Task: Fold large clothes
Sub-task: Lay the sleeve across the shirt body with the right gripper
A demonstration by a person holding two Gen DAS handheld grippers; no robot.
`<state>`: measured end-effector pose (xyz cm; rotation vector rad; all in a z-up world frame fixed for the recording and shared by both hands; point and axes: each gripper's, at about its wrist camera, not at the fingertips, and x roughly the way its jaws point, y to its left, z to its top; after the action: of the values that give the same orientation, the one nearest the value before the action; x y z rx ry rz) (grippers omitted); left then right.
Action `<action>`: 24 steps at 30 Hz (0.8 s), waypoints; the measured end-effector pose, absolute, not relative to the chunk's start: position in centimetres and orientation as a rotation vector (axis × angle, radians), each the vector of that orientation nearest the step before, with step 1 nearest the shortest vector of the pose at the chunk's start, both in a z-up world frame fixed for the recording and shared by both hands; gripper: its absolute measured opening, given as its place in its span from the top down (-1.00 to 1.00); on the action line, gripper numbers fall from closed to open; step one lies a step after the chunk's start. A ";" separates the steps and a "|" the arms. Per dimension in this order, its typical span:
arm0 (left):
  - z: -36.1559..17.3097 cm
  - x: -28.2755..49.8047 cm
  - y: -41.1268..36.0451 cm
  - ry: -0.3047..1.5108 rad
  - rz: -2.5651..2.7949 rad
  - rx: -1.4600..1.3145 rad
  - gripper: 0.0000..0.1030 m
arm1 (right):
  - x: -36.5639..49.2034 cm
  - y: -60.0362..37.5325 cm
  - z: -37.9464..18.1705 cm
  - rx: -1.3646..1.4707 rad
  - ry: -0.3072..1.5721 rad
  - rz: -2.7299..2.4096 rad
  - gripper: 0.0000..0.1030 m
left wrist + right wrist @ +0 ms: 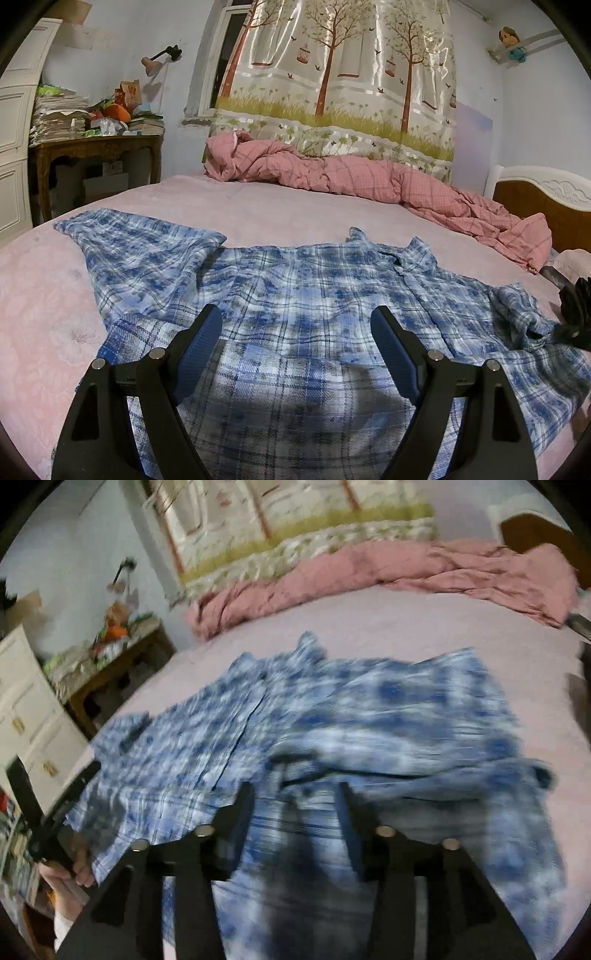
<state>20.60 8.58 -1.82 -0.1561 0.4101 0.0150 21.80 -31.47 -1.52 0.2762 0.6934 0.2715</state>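
Note:
A blue and white plaid shirt (295, 295) lies spread on the pink bed sheet (44, 295), collar toward the far side, one sleeve stretched out to the left (140, 251). My left gripper (295, 325) is open and empty, hovering just above the shirt's lower body. In the right wrist view the shirt (332, 720) is blurred by motion; my right gripper (295, 794) is open above its near edge, holding nothing. The left gripper shows at the left edge of the right wrist view (55, 812); the right gripper shows at the right edge of the left wrist view (576, 314).
A crumpled pink checked quilt (369, 177) lies along the bed's far side under a tree-print curtain (332, 74). A wooden desk piled with papers (96, 144) and a white cabinet (14, 129) stand to the left. A headboard (546, 195) is at right.

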 end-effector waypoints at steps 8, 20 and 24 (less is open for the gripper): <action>-1.8 20.6 8.6 0.407 0.015 -0.156 -0.59 | 22.7 -39.6 1.8 0.304 0.638 -0.013 -0.02; -1.9 20.6 8.5 0.405 0.015 -0.151 -0.59 | 29.1 -40.9 -3.0 0.231 0.858 -0.083 0.48; -1.8 20.5 8.5 0.402 0.016 -0.145 -0.59 | 28.2 -40.1 -1.6 0.279 0.761 0.054 0.89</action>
<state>20.53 8.46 -1.82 -0.1447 0.4021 0.0163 28.25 -40.09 -1.57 0.2789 0.7606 0.0539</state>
